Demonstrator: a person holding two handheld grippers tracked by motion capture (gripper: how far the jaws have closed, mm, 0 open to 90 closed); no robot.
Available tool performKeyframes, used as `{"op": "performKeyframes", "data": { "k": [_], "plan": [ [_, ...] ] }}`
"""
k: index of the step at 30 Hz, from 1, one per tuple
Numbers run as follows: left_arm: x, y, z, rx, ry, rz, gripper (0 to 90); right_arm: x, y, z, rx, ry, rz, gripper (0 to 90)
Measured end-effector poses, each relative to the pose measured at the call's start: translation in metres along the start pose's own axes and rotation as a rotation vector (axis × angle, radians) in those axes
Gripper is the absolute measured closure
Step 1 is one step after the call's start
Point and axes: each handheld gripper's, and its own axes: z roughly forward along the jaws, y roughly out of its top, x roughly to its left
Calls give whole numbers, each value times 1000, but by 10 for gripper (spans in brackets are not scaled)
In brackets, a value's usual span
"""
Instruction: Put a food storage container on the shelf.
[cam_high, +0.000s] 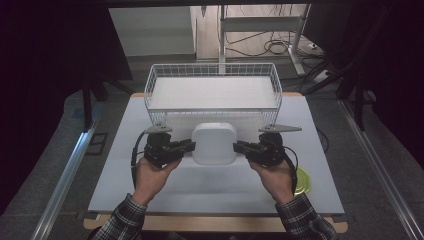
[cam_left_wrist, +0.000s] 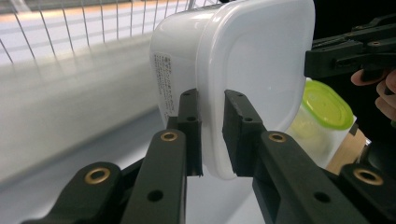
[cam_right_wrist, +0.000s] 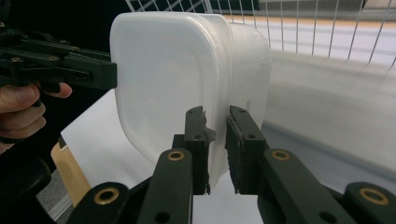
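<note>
Holding one side each, the left gripper (cam_high: 187, 146) and the right gripper (cam_high: 240, 147) shared the weight of a white, square plastic box with a lid and rounded corners (cam_high: 214, 143). In the left gripper view, the two black jaws were closed on the rim where the lid met the box (cam_left_wrist: 243, 79), with the rim pinched between them. In the right gripper view, the jaws were closed on the rim on the other side of the box (cam_right_wrist: 187, 79) the same way. I think two grips were used so the box would stay level and not tip or twist. In the high view the box was held between the two hands, over the pale grey table top (cam_high: 150, 195) and just in front of the white wire basket (cam_high: 212, 75). The basket had a flat white floor and nothing showed inside it, so it looked like the place where the box would go. The lid of the box was on, and its walls were milky, so I could not tell what was in it. A small clear tub with a yellow-green lid (cam_high: 302, 181) sat on the table near the right hand, apart from the box. Its lid was on too, and what it held was too small to see.
</note>
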Motion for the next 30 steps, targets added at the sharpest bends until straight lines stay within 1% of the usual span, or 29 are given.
{"op": "performKeyframes", "data": {
  "k": [4,5,10,22,30],
  "plan": [
    [1,10,-3,-16,0,1,781,1,12,-2,-12,0,-9,794],
    [1,12,-4,-20,-1,-4,781,1,14,-3,-18,0,-9,794],
    [2,24,-7,-41,-1,-1,782,0,26,-4,-32,2,-9,794],
    [4,60,-19,-84,29,26,780,7,65,-8,-70,-16,-44,794],
    [6,86,-24,-100,47,47,779,7,90,-11,-93,-25,-60,794]
  ]
}}
